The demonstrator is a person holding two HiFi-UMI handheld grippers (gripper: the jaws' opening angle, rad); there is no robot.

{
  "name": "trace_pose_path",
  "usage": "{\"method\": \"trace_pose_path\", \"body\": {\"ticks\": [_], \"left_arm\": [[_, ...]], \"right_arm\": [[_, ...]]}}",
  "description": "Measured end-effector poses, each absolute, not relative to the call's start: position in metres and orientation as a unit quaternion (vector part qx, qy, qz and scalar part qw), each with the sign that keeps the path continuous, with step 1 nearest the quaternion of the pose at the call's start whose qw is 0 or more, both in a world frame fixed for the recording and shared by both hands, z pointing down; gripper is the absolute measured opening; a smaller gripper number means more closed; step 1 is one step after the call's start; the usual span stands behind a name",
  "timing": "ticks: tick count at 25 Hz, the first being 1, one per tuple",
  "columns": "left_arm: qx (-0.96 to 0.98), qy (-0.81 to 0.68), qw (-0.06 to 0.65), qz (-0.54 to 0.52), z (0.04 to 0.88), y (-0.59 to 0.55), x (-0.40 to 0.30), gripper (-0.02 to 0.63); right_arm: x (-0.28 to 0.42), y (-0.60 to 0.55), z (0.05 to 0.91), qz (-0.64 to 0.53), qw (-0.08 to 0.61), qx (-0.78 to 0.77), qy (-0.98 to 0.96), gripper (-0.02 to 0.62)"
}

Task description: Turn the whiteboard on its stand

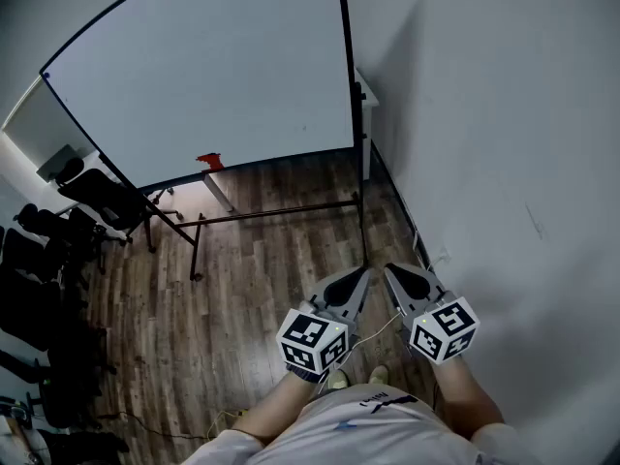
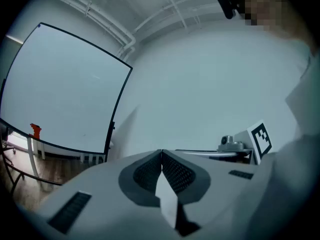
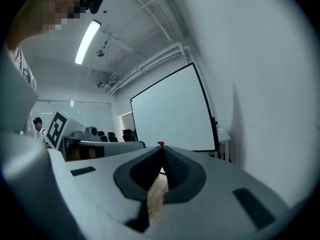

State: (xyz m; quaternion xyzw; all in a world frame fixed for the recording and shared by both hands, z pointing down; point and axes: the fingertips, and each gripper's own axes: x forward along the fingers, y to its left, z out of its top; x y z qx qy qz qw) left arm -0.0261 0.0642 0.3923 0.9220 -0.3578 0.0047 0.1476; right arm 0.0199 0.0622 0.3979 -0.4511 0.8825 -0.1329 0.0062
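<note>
Whiteboard [image 1: 213, 76] stands upright on its stand [image 1: 262, 211], a dark metal frame whose legs rest on the wooden floor [image 1: 262, 279]. Its white face is blank inside a thin dark border and is turned toward the person. A small red object [image 1: 209, 161] sits at the whiteboard's lower edge, left of its middle. The whiteboard's right edge is near the pale wall [image 1: 484, 114], and dark office chairs [image 1: 87, 192] are gathered beyond its left edge. A thin cable [image 1: 145, 424] lies on the floor well in front of the whiteboard, on the chairs' side.

Both grippers are held well in front of the whiteboard and apart from it, below its right edge in the head view, side by side and pointing roughly level toward it. The left gripper [image 1: 363, 271] has its jaws pressed together, the ribbed pads meeting at the tips with nothing between them. The right gripper [image 1: 392, 269] likewise has its jaws pressed together on nothing; in its own view the tips line up with the red object at the whiteboard's lower edge, though far from it. Each gripper carries its cube with square markers at the rear, and the person's forearms reach forward from a white shirt [image 1: 358, 424].
</note>
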Motion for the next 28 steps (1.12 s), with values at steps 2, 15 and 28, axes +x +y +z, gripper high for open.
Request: {"method": "trace_pose_path", "body": {"ticks": [2, 15, 28], "left_arm": [[0.921, -0.358, 0.152, 0.002, 0.391, 0.061, -0.023, 0.012], [0.918, -0.365, 0.155, 0.013, 0.395, 0.063, -0.002, 0.012], [0.892, -0.427, 0.146, 0.013, 0.389, 0.042, -0.013, 0.012]], "right_arm": [[0.022, 0.06, 0.396, -0.132, 0.006, -0.448, 0.884, 0.014], [0.04, 0.061, 0.394, -0.143, 0.022, -0.429, 0.892, 0.014], [0.09, 0.046, 0.376, -0.15, 0.069, -0.423, 0.891, 0.015]]}}
